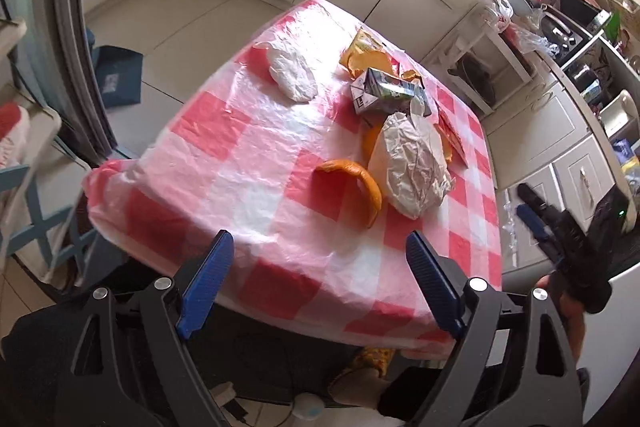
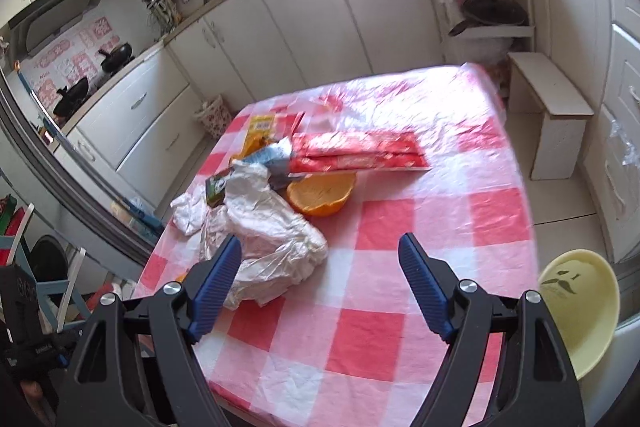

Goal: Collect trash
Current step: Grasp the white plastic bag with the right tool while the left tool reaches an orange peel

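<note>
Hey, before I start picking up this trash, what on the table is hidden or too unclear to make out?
- Orange peel half: left wrist view, mostly behind the crumpled paper wrapper.
- Drink carton: right wrist view, largely covered by the same wrapper.
- Carton print: too small and blurred to read.
- Yellow snack bag: right wrist view, label too small to read.
- Trash container: not identifiable in either view.

We see a crumpled white paper wrapper (image 1: 412,167), curled orange peel (image 1: 356,183), a dented milk carton (image 1: 388,93) and a red flat packet (image 2: 356,151) lying clustered on the checked tablecloth (image 2: 400,267).
</note>
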The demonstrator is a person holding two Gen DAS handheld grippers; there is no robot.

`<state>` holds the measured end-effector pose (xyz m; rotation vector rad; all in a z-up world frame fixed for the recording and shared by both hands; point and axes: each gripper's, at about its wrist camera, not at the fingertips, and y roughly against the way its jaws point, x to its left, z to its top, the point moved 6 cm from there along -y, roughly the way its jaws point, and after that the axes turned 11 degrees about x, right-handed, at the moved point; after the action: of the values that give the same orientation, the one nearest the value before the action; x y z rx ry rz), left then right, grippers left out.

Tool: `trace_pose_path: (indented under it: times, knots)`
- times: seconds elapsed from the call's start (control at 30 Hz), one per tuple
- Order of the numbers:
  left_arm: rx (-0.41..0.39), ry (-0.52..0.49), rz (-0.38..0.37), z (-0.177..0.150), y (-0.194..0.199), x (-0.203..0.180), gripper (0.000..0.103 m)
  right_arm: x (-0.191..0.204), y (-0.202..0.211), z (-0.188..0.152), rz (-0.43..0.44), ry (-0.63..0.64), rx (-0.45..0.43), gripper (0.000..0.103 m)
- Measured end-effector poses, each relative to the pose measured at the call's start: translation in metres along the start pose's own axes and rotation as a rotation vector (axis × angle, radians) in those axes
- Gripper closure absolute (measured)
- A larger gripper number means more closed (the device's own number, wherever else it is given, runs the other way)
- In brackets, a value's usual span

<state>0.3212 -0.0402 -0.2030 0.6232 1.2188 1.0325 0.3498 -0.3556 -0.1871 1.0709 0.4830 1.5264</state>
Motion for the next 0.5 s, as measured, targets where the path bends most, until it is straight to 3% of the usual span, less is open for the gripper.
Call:
trace_pose_path:
  times: [0.23, 0.4, 0.43, 0.47, 0.5]
  knots:
    - [0.021, 0.026, -0.024, 0.008, -0.013, 0.004, 0.019, 0.019, -0.056, -0.003, -0.046, 0.048, 0.114, 0.025]
    - [0.043, 0.081, -0.053, 0.010, -0.017, 0.022, 0.019, 0.025, -0.080, -0.008, 0.001, 0.033, 0.162, 0.027]
    - [0.044, 0.086, -0.056, 0.010, -0.017, 0.024, 0.019, 0.028, -0.083, -0.009, 0.021, 0.041, 0.169, 0.031]
    - [0.044, 0.089, -0.057, 0.010, -0.017, 0.026, 0.019, 0.031, -0.085, -0.010, 0.041, 0.051, 0.178, 0.045]
    - [0.044, 0.091, -0.059, 0.010, -0.016, 0.027, 0.019, 0.034, -0.087, -0.011, 0.066, 0.059, 0.188, 0.053]
